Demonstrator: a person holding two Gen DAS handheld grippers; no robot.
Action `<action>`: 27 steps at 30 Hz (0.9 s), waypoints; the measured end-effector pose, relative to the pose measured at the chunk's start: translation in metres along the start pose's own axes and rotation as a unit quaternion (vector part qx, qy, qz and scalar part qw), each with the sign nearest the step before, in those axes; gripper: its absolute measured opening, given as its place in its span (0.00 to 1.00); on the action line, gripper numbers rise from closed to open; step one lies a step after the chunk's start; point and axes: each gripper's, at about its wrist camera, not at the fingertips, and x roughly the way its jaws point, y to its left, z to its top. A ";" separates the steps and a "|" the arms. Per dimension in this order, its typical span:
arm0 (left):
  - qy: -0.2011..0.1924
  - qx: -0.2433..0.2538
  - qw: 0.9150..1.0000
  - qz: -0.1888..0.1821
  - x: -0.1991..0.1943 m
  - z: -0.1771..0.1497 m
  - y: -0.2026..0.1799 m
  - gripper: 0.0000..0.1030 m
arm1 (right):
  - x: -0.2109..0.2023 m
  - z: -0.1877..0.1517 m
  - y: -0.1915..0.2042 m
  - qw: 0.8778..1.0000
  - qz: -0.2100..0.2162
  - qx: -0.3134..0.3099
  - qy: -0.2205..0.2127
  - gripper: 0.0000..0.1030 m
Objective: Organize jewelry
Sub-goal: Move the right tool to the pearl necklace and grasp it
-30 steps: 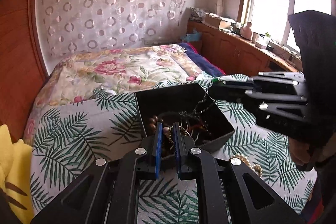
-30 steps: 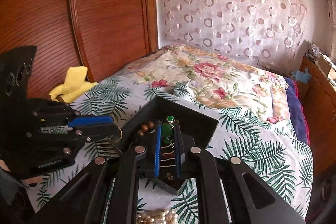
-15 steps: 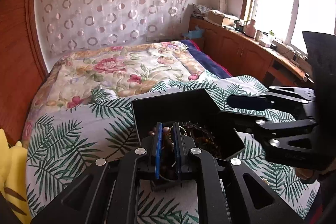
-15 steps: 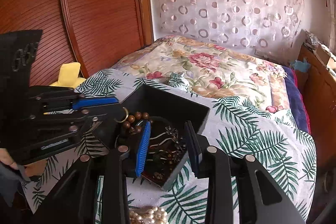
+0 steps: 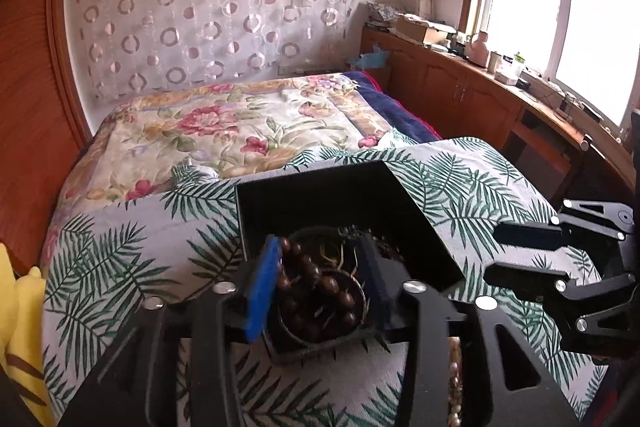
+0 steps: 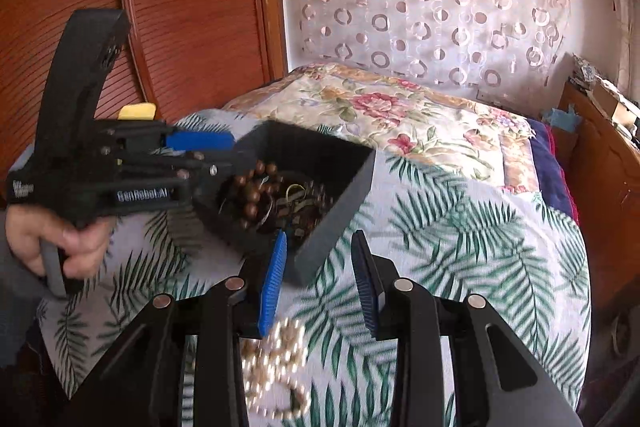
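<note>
A black jewelry box [image 5: 344, 195] sits on the palm-leaf cloth and holds a tangle of chains and a brown wooden bead bracelet [image 5: 316, 287]. My left gripper [image 5: 318, 287] is over the box's near corner, its jaws opening, with the beads lying loose between the blue pads [image 5: 260, 291]. My right gripper [image 6: 320, 283] is open and holds nothing; it hangs just short of the box's corner [image 6: 340, 219]. A pearl necklace [image 6: 276, 363] lies on the cloth beneath it. In the right wrist view a hand [image 6: 60, 239] holds the left gripper [image 6: 216, 155] at the box.
The box rests on a bed with a palm-leaf cloth [image 5: 128, 267] and a floral quilt [image 5: 240, 123] behind. A yellow soft toy [image 5: 16, 307] lies at the left edge. A wooden wardrobe [image 6: 180, 7] stands left, and cabinets [image 5: 460, 95] run under the window.
My left jaws have spread from shut, leaving the brown beads in the box. My right gripper opened over the box, then drew back toward me above the pearls.
</note>
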 end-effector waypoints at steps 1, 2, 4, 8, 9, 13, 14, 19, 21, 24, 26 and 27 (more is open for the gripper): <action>-0.002 0.001 1.000 0.000 -0.004 -0.003 -0.001 0.47 | -0.004 -0.007 0.001 1.000 0.003 0.001 0.001 0.35; -0.004 0.000 1.000 0.000 -0.008 -0.008 -0.002 0.51 | -0.005 -0.012 0.002 1.000 0.006 0.003 0.002 0.35; -0.008 -0.002 1.000 -0.002 -0.015 -0.014 -0.003 0.58 | -0.008 -0.021 0.004 1.000 0.010 0.006 0.007 0.35; -0.017 -0.001 1.000 -0.006 -0.031 -0.029 -0.007 0.73 | -0.010 -0.038 0.010 1.000 0.019 0.013 0.016 0.35; -0.019 -0.002 1.000 -0.006 -0.033 -0.032 -0.007 0.75 | -0.008 -0.041 0.011 0.999 0.021 0.017 0.020 0.35; -0.023 -0.008 1.000 -0.010 -0.044 -0.047 -0.009 0.79 | 0.003 -0.047 0.015 0.999 0.021 0.024 0.035 0.35; -0.022 -0.010 1.000 -0.011 -0.046 -0.052 -0.009 0.79 | 0.006 -0.047 0.014 0.999 0.021 0.026 0.037 0.35; -0.014 -0.015 1.000 -0.019 -0.048 -0.066 -0.007 0.79 | 0.020 -0.048 0.011 0.997 0.021 0.048 0.052 0.32; -0.010 -0.018 1.000 -0.021 -0.048 -0.071 -0.005 0.79 | 0.025 -0.047 0.007 0.997 0.021 0.058 0.056 0.31; -0.007 -0.024 0.999 -0.023 -0.047 -0.078 -0.003 0.79 | 0.031 -0.048 0.002 0.995 0.027 0.076 0.066 0.31; -0.004 -0.026 0.999 -0.025 -0.046 -0.080 -0.003 0.79 | 0.036 -0.050 -0.001 0.993 0.034 0.089 0.075 0.31; -0.004 -0.025 0.999 -0.025 -0.046 -0.081 -0.003 0.79 | 0.036 -0.050 -0.001 0.992 0.036 0.093 0.077 0.31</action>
